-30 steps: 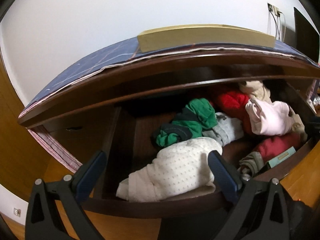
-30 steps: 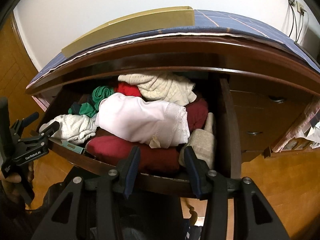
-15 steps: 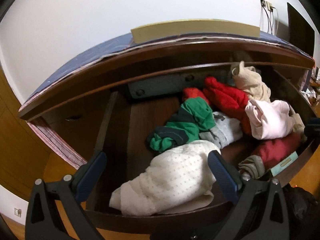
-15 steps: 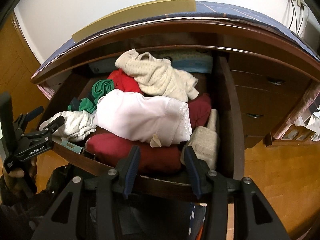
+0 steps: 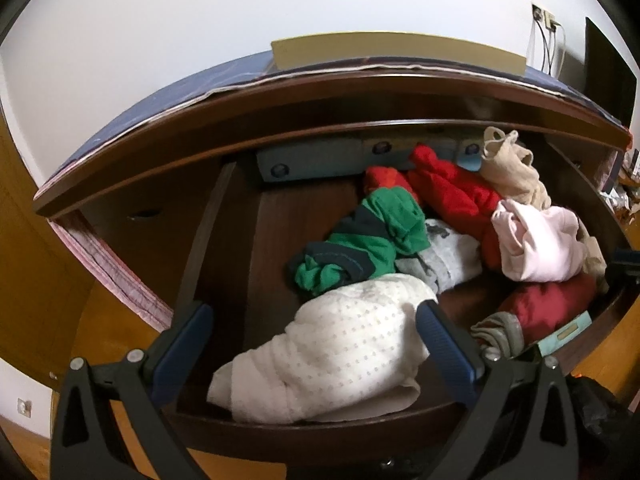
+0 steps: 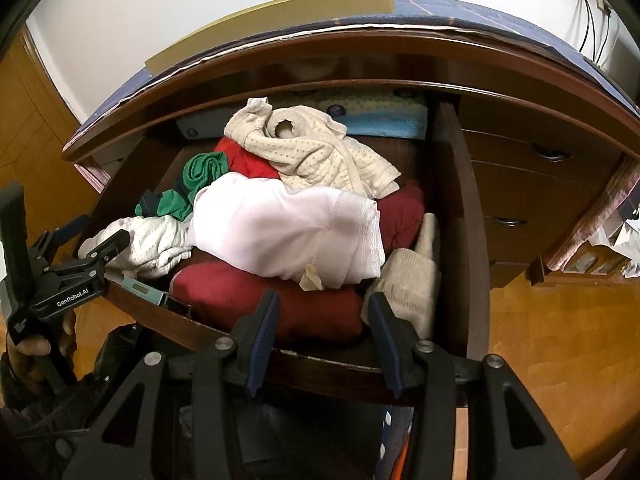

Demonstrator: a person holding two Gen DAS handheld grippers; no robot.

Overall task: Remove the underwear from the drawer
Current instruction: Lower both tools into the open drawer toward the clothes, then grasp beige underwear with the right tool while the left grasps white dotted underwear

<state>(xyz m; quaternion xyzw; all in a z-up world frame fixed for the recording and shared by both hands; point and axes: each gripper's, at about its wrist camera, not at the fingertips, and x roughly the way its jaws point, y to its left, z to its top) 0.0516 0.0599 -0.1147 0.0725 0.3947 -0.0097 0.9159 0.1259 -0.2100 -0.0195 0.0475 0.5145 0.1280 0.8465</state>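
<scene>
The open drawer (image 6: 452,216) is holding a heap of underwear: a pale pink piece (image 6: 280,228) is lying on top, over dark red (image 6: 288,304) and beside green (image 5: 372,240) ones. The left tool (image 5: 316,340) is gaping wide around a dotted white piece (image 5: 340,352); the right tool (image 6: 320,336) is hovering half-spread, gripping nothing.

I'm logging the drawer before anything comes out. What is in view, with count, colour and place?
drawer: 1, dark wood, pulled open
dotted garment: 1, white, front left
green garment: 1, green and navy, behind it
grey garment: 1, grey, middle
red garments: bright red, rear
pink garment: 1, pale pink, atop pile
maroon garment: 1, front
cream garment: 1, rear right
left gripper: fingers open, empty
right gripper: fingers apart, empty
</scene>
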